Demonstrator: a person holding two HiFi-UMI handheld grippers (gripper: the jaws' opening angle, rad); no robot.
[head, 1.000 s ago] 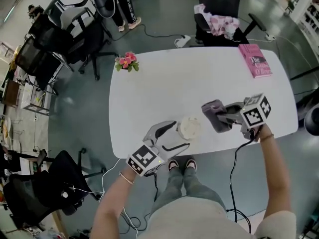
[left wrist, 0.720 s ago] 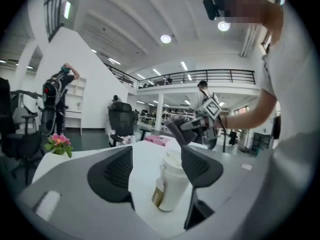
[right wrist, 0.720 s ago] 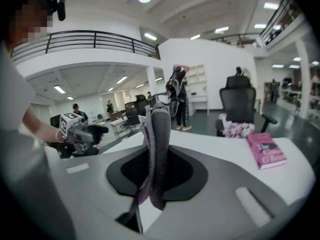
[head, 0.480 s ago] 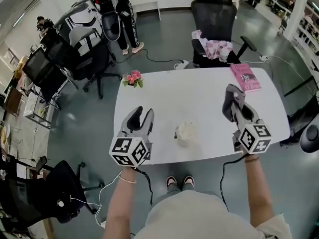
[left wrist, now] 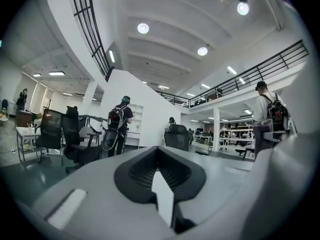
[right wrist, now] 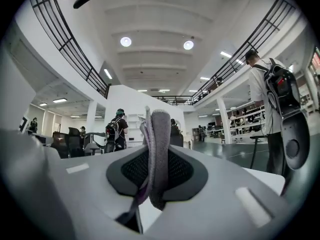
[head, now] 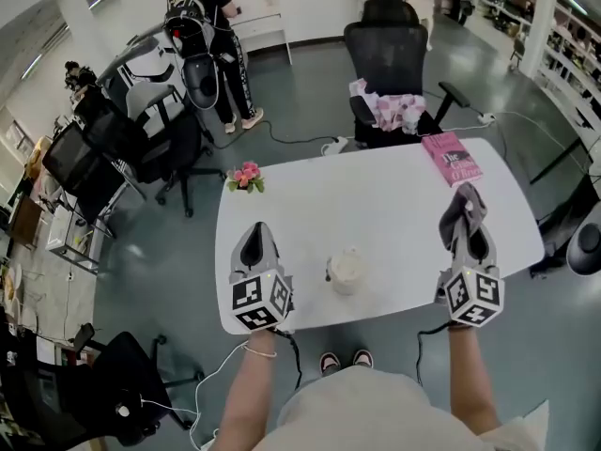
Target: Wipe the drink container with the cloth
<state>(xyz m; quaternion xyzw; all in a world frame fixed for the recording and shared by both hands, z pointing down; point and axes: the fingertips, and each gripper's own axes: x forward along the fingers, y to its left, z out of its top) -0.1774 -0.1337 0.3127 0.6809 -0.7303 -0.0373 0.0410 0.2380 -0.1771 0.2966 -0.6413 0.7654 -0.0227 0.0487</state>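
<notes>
The left gripper (left wrist: 158, 154) has just closed its jaws, and they now meet tip to tip with nothing between them. It points level, away from the person, over the near left part of the white table (head: 376, 205). The right gripper (head: 467, 222) is clamped on a grey cloth (right wrist: 159, 149), which is folded over and stands up from between the pads. This gripper also points level and away, over the table's near right part.

The drink container (head: 346, 272), a pale lidded cup, stands upright on the table near its front edge. It is between the two grippers and apart from both.

Farther back, a pink book (head: 451, 158) lies at the far right corner and a small bunch of pink flowers (head: 245, 175) at the far left edge.
</notes>
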